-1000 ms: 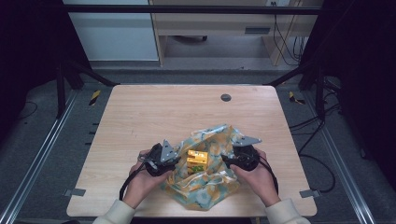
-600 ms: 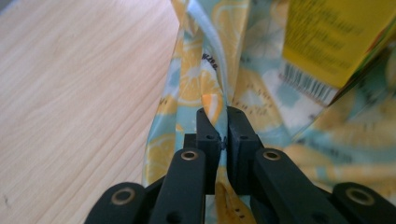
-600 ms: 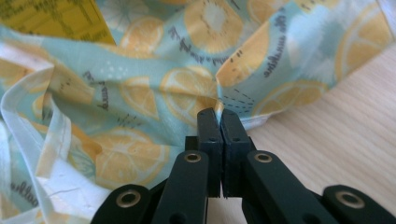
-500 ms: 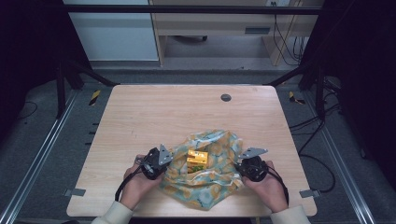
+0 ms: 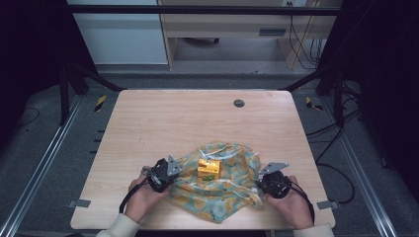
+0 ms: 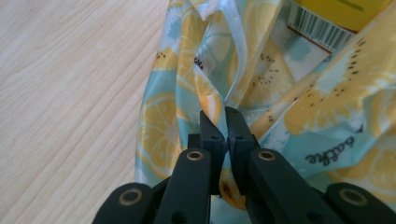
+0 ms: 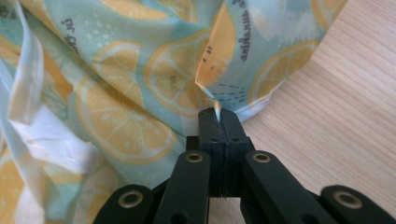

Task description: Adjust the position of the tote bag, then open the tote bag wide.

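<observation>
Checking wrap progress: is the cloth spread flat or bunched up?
Bunched: the cloth lies rumpled around the yellow box, and the left gripper and right gripper each pinch a fold of it.

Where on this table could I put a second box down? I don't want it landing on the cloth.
The whole far half of the table is bare wood, from the cloth out to the far edge, save a small dark round insert. Bare strips also run along both side edges. The near middle is crowded: cloth, yellow box, left gripper and right gripper.
</observation>
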The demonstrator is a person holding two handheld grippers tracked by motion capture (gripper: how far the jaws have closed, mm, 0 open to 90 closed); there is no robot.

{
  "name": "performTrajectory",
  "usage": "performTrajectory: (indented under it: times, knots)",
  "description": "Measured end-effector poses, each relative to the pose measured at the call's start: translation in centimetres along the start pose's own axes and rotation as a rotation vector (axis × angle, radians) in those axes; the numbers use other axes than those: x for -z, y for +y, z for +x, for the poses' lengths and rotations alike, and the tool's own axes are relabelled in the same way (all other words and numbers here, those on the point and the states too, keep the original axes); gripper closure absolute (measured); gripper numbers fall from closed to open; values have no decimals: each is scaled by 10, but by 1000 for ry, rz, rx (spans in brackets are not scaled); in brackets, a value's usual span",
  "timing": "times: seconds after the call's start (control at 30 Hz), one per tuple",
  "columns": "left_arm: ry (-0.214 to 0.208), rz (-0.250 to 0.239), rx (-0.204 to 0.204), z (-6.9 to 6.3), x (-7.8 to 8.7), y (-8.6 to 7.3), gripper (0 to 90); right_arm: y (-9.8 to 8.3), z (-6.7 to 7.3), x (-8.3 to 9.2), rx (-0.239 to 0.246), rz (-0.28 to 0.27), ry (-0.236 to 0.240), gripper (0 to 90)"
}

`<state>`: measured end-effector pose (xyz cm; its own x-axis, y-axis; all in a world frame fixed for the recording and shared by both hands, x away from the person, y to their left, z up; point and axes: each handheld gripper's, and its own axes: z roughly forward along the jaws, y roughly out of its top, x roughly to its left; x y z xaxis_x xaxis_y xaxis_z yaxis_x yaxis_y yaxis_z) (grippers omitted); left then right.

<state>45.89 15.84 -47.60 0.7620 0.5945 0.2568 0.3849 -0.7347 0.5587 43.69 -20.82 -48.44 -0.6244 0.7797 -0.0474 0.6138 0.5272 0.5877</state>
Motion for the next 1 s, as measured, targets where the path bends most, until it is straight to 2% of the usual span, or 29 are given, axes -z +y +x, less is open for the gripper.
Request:
performTrajectory:
  times: [0.27, 0.3, 0.33, 0.43, 0.47, 0.6, 0.63, 0.67, 0.7, 0.77, 0.8, 0.9, 1.0]
  knots:
    - [7, 3, -8, -5, 3, -2, 885, -4, -1, 3, -5, -16, -2, 897]
    - [5, -12, -7, -5, 6, -3, 881, -4, -2, 4, -15, -24, 0, 876]
    - [11, -36, 3, -4, 8, -3, 836, -4, -3, 6, -26, -57, -6, 769]
    - [14, -87, 38, -2, 14, -3, 680, -4, -4, 13, -46, -102, -15, 648]
    - [13, -112, 52, 0, 16, -3, 603, -2, -5, 17, -64, -130, -17, 580]
    - [16, -196, 109, 6, 29, 0, 434, 4, -6, 27, -72, -227, -61, 403]
    - [16, -228, 133, 9, 33, 1, 416, 6, -6, 30, -77, -247, -66, 375]
    - [20, -239, 145, 12, 35, 1, 391, 9, -7, 33, -76, -279, -81, 342]
    - [32, -266, 176, 16, 39, 0, 366, 10, -8, 35, -84, -295, -92, 313]
    - [63, -292, 207, 25, 44, -2, 308, 15, -12, 40, -106, -354, -123, 260]
    - [76, -300, 217, 29, 47, -3, 289, 17, -15, 42, -120, -376, -137, 232]
    - [120, -334, 291, 46, 56, -12, 233, 26, -25, 44, -174, -433, -162, 185]
    - [153, -332, 340, 60, 60, -21, 186, 34, -36, 42, -207, -462, -202, 144]
